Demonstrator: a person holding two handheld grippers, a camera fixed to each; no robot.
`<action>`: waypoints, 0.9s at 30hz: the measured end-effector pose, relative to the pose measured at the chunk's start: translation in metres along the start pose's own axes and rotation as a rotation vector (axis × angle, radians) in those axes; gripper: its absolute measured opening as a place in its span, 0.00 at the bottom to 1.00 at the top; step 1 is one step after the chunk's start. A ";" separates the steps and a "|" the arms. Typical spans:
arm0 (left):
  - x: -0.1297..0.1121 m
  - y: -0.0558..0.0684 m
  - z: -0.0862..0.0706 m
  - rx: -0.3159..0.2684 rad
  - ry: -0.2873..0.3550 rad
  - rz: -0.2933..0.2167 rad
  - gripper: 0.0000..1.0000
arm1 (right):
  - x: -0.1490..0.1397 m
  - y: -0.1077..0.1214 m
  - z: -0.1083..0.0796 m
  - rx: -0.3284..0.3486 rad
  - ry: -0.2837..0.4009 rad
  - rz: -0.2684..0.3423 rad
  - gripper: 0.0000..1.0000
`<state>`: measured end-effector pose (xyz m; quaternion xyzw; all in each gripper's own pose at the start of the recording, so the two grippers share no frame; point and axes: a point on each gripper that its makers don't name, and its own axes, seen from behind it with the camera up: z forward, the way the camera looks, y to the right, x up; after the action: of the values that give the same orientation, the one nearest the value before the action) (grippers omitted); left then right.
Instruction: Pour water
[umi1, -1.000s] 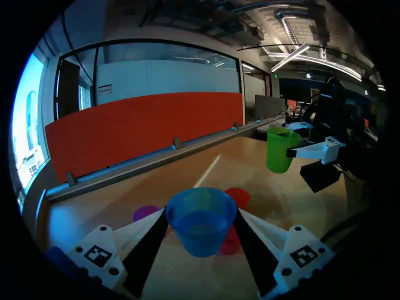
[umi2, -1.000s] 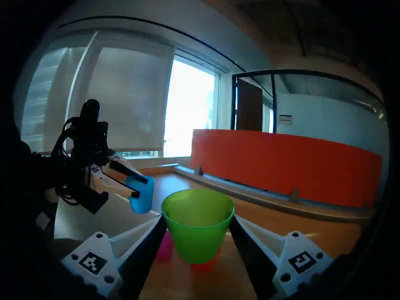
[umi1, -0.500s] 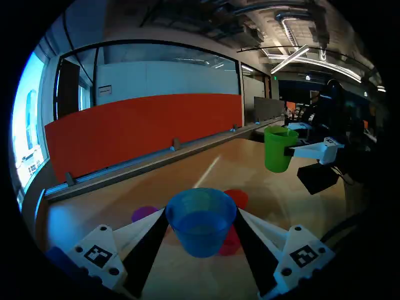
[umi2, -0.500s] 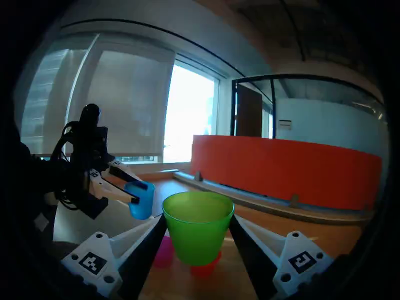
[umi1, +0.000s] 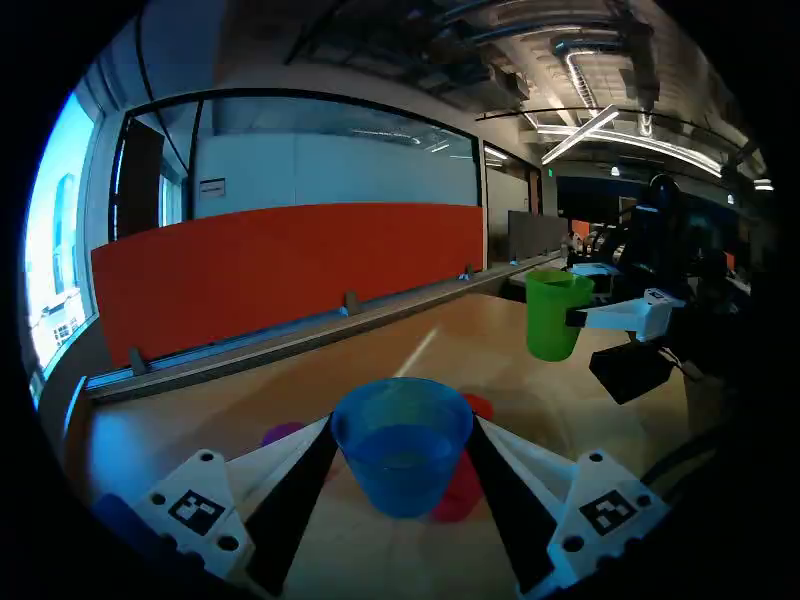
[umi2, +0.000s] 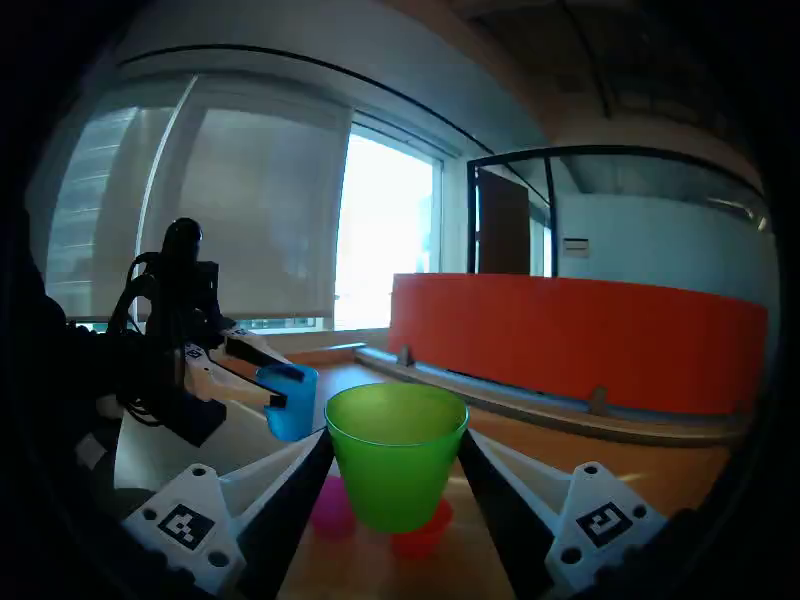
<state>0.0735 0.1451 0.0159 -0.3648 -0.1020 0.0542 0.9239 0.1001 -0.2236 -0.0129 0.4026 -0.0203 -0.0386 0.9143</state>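
Water is held in the blue cup (umi1: 402, 460), gripped by the closed jaws of the left gripper (umi1: 402, 430). The green cup (umi2: 397, 470) is gripped likewise by the right gripper (umi2: 395, 440). From the left gripper view it is seen at three o'clock, well apart. Pouring is judged not yet begun; the rims must be brought together and the blue cup tilted.

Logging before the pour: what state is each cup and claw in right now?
Blue cup: upright, partly filled with water, held above the table.
Green cup: upright, held up, no water seen inside.
Left claw: shut on blue cup.
Right claw: shut on green cup.
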 end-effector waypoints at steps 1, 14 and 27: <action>0.002 0.000 0.000 -0.002 0.009 -0.005 0.87 | 0.000 0.000 0.000 0.001 -0.001 0.000 0.90; 0.020 0.010 -0.002 -0.035 0.117 -0.037 0.87 | -0.002 -0.006 0.005 0.018 -0.010 -0.003 0.90; 0.028 0.010 -0.004 -0.030 0.132 -0.011 0.87 | -0.001 -0.008 0.005 0.031 -0.019 -0.012 0.90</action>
<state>0.1015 0.1547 0.0101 -0.3811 -0.0436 0.0232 0.9232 0.0982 -0.2329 -0.0157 0.4166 -0.0273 -0.0474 0.9075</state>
